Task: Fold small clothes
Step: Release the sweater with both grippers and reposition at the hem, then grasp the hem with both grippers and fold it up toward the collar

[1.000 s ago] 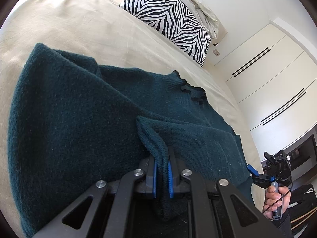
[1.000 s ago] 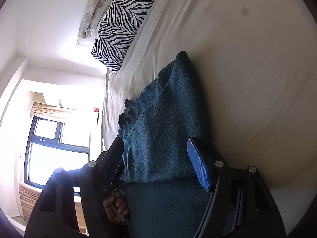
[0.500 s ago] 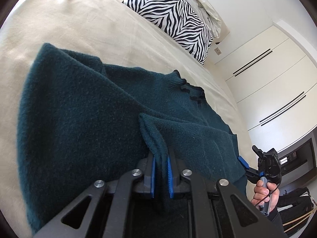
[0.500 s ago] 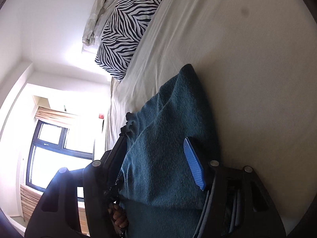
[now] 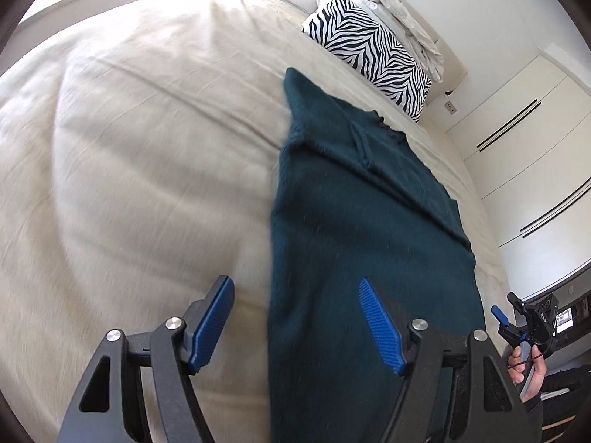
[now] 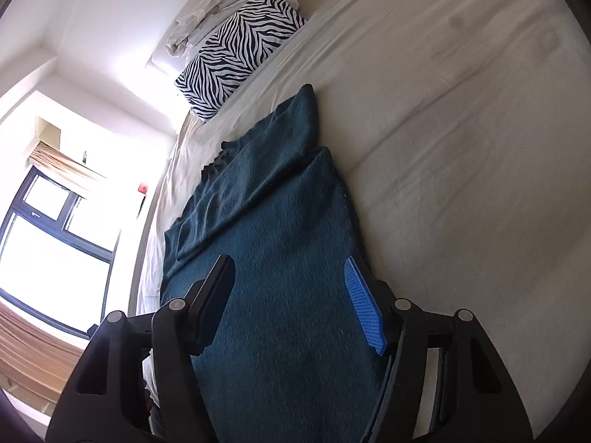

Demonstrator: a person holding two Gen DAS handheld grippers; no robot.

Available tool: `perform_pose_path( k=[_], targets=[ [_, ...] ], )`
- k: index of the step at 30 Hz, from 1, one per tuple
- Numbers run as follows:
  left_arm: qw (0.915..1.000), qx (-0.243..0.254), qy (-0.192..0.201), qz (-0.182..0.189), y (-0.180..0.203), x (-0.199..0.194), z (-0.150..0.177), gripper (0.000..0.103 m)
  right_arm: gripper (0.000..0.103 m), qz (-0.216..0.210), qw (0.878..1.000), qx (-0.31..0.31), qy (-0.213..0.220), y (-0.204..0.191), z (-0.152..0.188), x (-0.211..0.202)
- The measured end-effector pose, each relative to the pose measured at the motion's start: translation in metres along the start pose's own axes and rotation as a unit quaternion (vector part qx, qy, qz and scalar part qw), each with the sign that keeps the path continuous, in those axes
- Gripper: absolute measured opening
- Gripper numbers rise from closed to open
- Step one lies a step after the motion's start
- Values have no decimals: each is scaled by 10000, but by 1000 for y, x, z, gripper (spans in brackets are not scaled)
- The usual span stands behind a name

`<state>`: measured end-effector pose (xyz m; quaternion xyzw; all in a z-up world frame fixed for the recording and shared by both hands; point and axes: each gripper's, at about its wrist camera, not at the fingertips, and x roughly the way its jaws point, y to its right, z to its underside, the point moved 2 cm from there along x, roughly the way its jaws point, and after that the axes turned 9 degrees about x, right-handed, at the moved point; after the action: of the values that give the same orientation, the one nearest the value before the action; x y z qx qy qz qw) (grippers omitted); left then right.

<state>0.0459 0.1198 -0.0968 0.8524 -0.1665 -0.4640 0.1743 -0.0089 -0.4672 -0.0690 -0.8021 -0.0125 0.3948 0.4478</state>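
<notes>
The left gripper (image 5: 295, 326) has just been opening; its jaws stand apart above the near hem of the dark teal sweater (image 5: 354, 221), nothing pinched between them; the garment lies as a long narrow strip on the cream bedsheet (image 5: 129, 166), collar toward the zebra pillow (image 5: 369, 55); the right gripper (image 6: 291, 306) hangs parted over the same cloth, gripping nothing. The lengthwise fold looks laid down; next, I reckon, both must grip the hem and carry it toward the collar.
</notes>
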Motion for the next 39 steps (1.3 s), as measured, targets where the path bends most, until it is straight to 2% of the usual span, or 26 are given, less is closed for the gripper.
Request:
perform_pose_path(
  k=[4, 10, 19, 25, 30, 32, 37, 39],
  targets=[
    [9999, -45, -123, 0, -2, -20, 35, 73, 61, 174, 9998, -61, 4, 14, 32, -30],
    [9990, 59, -390, 210, 15, -35, 67, 73, 61, 384, 9991, -93, -117, 31, 74, -59],
    [9968, 65, -728, 309, 16, -39, 99, 66, 61, 621, 9976, 66, -284, 56, 107, -82],
    [9946, 131, -973, 341, 20, -31, 105, 46, 61, 867, 9958, 116, -280, 66, 113, -107],
    [9934, 168, -1079, 359, 22, -32, 109, 45, 61, 1015, 9931, 130, -567, 72, 121, -107],
    [9932, 159, -1090, 367, 22, -31, 108, 43, 61, 1007, 9925, 176, -674, 74, 123, -105],
    [9918, 186, -1218, 355, 22, -31, 109, 22, 60, 882, 9917, 289, -888, 73, 124, -97],
    [9910, 233, -1268, 359, 24, -31, 111, 21, 55, 841, 9908, 228, -1038, 67, 128, -93]
  ],
)
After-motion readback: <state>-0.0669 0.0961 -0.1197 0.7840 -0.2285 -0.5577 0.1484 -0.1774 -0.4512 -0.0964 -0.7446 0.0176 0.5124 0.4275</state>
